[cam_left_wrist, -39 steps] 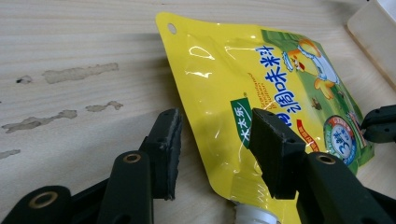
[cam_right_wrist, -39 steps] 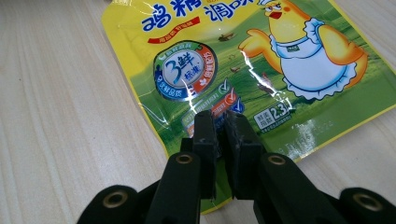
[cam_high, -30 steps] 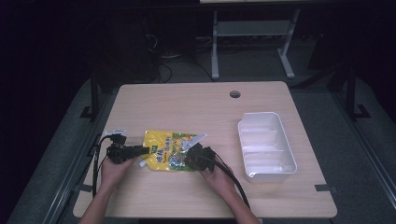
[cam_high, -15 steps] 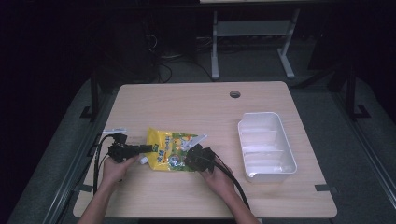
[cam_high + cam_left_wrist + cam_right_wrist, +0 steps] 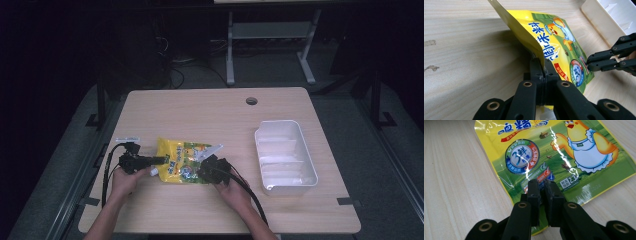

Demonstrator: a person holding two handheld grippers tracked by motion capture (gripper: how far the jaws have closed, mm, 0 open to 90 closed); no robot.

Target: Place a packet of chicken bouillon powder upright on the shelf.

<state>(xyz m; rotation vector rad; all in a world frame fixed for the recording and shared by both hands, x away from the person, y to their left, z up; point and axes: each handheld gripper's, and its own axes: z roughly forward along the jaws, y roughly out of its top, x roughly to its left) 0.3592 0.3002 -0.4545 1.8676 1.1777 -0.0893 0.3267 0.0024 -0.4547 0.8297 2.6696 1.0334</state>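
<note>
The left tool [image 5: 543, 72] pinches the yellow pouch's [image 5: 184, 161] left edge, lifting it off the bench [image 5: 200, 115]. The right tool [image 5: 542, 187] has its jaws nearly together on the pouch's right end (contact partly hidden). A white tray [image 5: 285, 157] sits well right.

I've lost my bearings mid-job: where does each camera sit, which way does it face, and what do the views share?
High view: above the person's side, looking forward and down on the table; both forearms, left gripper and right gripper enter from below.
Left gripper view: on the left gripper, looking along its jaws, shut on the yellow packet; white tray beyond.
Right gripper view: on the right gripper, looking down at the packet's printed face.
Shared: the packet appears in all three.
</note>
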